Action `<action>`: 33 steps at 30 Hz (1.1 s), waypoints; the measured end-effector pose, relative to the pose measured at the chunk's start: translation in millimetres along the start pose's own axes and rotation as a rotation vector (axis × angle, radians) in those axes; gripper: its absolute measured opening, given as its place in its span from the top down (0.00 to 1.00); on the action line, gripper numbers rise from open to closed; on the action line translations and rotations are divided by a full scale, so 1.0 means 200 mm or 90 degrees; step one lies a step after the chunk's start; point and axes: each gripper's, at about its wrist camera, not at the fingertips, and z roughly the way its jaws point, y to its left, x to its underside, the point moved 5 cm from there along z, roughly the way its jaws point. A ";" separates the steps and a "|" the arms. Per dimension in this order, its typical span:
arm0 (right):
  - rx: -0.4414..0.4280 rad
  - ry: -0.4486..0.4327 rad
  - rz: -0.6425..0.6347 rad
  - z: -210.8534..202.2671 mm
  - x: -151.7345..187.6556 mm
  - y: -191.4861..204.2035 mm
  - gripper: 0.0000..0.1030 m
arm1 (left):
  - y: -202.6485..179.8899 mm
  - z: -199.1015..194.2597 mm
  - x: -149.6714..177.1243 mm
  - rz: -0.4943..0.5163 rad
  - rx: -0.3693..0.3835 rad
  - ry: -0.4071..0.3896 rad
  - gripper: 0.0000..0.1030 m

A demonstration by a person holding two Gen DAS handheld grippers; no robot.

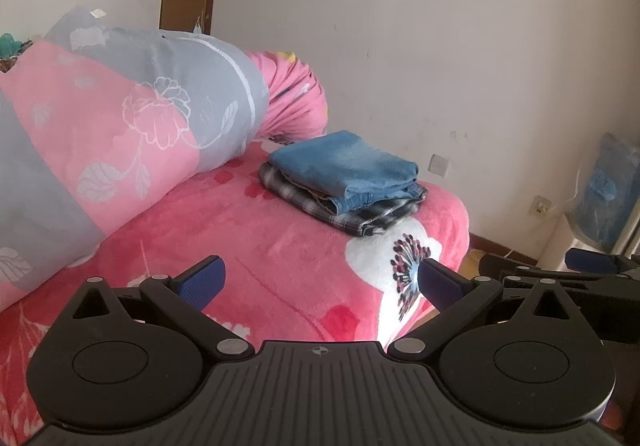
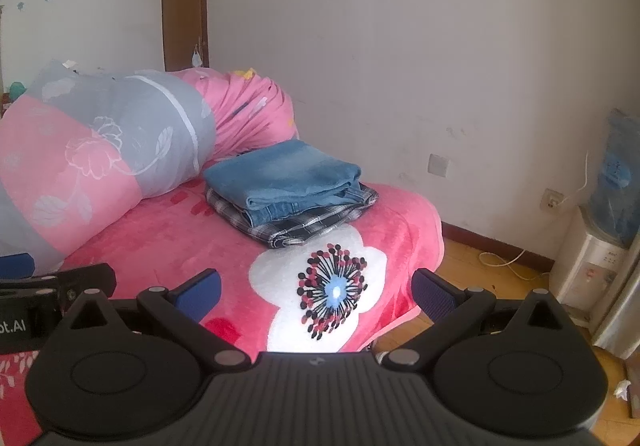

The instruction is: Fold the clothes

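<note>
As far as the views show, folding looks done: jeans (image 1: 344,162) lie folded on top of a folded plaid garment (image 1: 360,220), stacked on the pink blanket (image 1: 248,246) near the bed's far corner, just right of the rolled quilt (image 1: 120,134). No loose clothes visible. Left gripper (image 1: 320,280) hovers low over the blanket, well short of the stack, fingers spread wide, holding nothing. Right gripper (image 2: 316,286) sits alongside, level, equally wide apart and empty.
</note>
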 end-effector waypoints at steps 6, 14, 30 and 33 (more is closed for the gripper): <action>0.001 0.004 -0.004 0.01 0.01 0.00 0.00 | 0.00 0.00 0.00 0.001 -0.007 0.002 0.00; 0.005 0.009 -0.014 0.01 0.01 0.02 0.00 | 0.00 0.01 0.00 0.000 -0.009 0.003 0.00; 0.011 0.016 -0.020 0.01 0.01 0.02 0.00 | 0.01 -0.01 0.00 0.003 -0.013 0.001 0.00; 0.014 0.017 -0.017 0.01 0.01 0.03 0.00 | 0.02 0.00 0.00 0.002 -0.015 0.002 0.00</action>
